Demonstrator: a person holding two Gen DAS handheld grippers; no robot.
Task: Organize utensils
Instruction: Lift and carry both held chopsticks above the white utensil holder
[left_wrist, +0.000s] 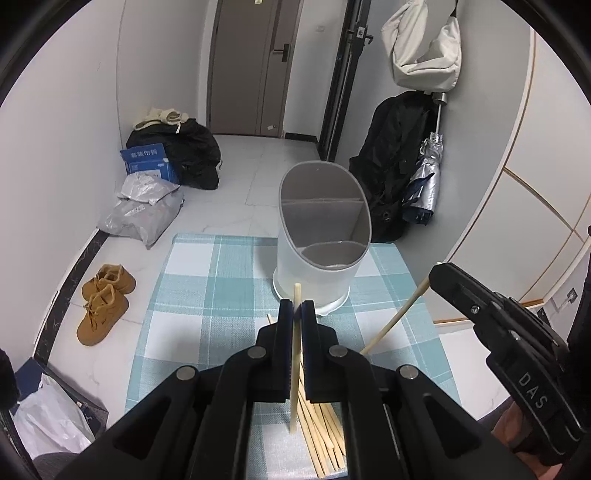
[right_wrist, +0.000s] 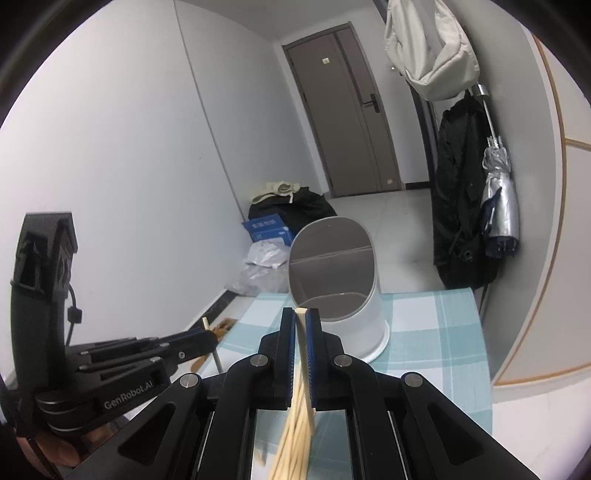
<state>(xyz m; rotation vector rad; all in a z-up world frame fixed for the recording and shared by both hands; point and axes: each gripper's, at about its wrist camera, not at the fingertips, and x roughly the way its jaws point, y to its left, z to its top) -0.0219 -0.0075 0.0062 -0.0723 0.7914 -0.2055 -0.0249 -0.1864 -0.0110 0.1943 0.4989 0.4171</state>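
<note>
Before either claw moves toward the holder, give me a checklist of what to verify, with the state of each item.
1. Left claw shut on a single wooden chopstick: ok.
2. Right claw shut on its own wooden chopstick: ok.
3. White oval plastic utensil holder with grey divided interior standing upright on the blue-and-white checked tablecloth: ok.
4. Holder's compartments free of utensils: ok as far as both views reach inside; the bottoms are hidden.
5. Loose pile of wooden chopsticks still waiting on the cloth: ok.
6. Chopstick tips aligned with the holder's opening: cannot tell.
</note>
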